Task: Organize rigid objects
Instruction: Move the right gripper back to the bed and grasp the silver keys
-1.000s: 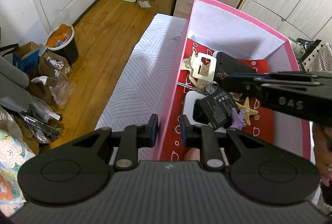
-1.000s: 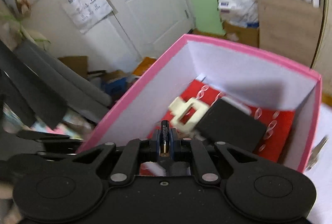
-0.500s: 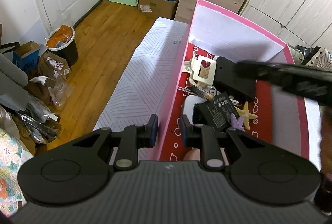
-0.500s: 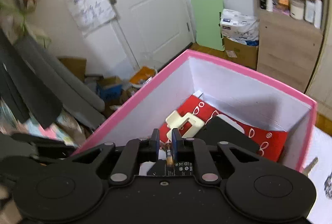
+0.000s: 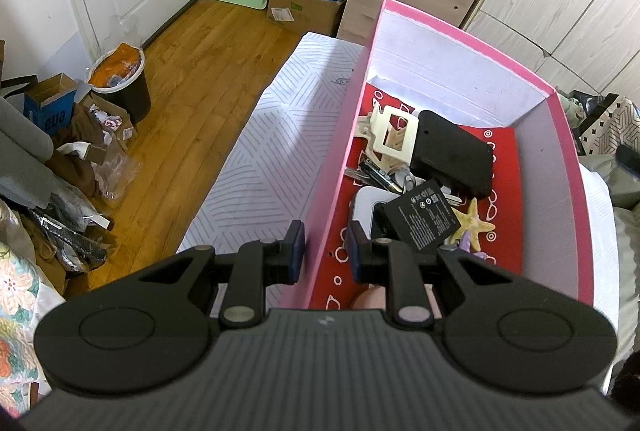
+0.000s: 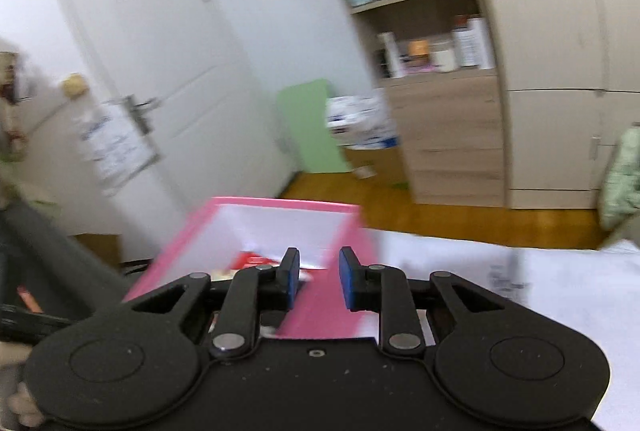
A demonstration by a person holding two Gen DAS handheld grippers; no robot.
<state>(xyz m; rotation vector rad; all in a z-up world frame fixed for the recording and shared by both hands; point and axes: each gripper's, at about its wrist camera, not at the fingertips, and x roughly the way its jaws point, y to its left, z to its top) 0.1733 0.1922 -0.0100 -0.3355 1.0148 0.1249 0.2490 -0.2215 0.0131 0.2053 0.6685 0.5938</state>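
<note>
My left gripper (image 5: 323, 247) straddles the near-left wall of the pink box (image 5: 460, 27), jaws apart with the wall in the gap, pads not clearly touching it, nothing clamped. Inside the box on the red patterned liner: black battery pack (image 5: 418, 215) at about 1 o'clock from my fingers, lying tilted on a white flat device (image 5: 366, 201); yellow starfish (image 5: 474, 221) just right of it at 2 o'clock, a purple piece (image 5: 466, 243) touching below it; big black case (image 5: 452, 155) further up at 1 o'clock; cream plastic frame (image 5: 394, 135) at 12 o'clock leaning on the case's left edge; keys and a dark pen-like item (image 5: 376, 173) between frame and battery. Box sits on a white striped cloth (image 5: 272, 151)

My right gripper (image 6: 319, 279) is up above the box's (image 6: 280, 205) near right corner, jaws moderately wide, holding nothing; view is motion-blurred, box at 11 o'clock, white cloth (image 6: 560, 279) at 3 o'clock
</note>
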